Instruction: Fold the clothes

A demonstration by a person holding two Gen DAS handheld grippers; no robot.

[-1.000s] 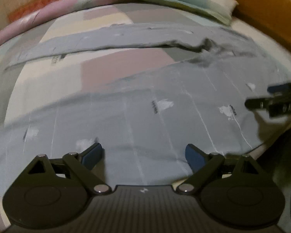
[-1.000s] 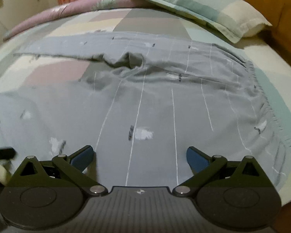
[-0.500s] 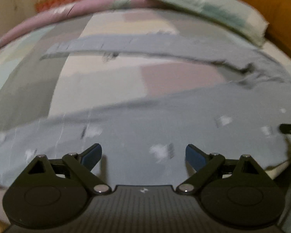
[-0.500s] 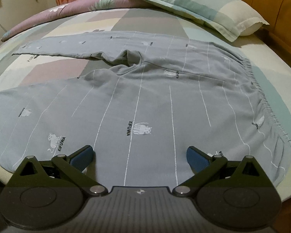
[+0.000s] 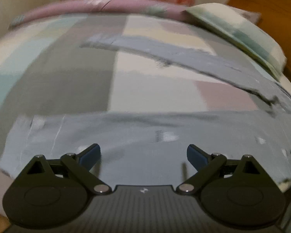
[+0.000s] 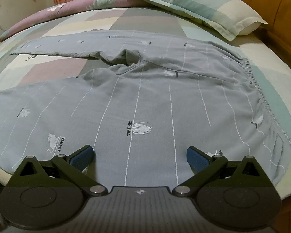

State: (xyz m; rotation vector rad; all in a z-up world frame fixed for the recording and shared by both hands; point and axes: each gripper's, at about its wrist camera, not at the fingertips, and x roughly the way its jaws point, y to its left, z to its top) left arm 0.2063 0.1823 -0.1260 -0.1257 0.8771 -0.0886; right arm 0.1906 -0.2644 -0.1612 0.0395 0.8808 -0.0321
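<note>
Right wrist view: I see the grey trousers point(image 6: 145, 101) spread flat on the bed point(image 6: 277, 89), unfolded
Left wrist view: blurred; I see the same trousers point(image 5: 155, 134) with the far leg point(image 5: 164, 52) running across the sheet
Right tool point(image 6: 139, 155): jaws spread wide, nothing between them, poised over the near leg
Left tool point(image 5: 143, 155): jaws spread wide, nothing held, poised over the near leg towards its cuff end
Garment position: near edge of the bed, below the pillow point(image 6: 199, 5); the near leg reaches the mattress edge
Long axis: runs across both views, left to right
Heading: elastic waistband point(image 6: 261, 104) at the right, near the pillow side; both cuffs point left
Leg layout: legs splay apart from the crotch, with bare sheet between them
Progress: I judge the task at its start; the garment is laid out, no fold made
Remaining: bring one leg over the other, then fold along the length
</note>
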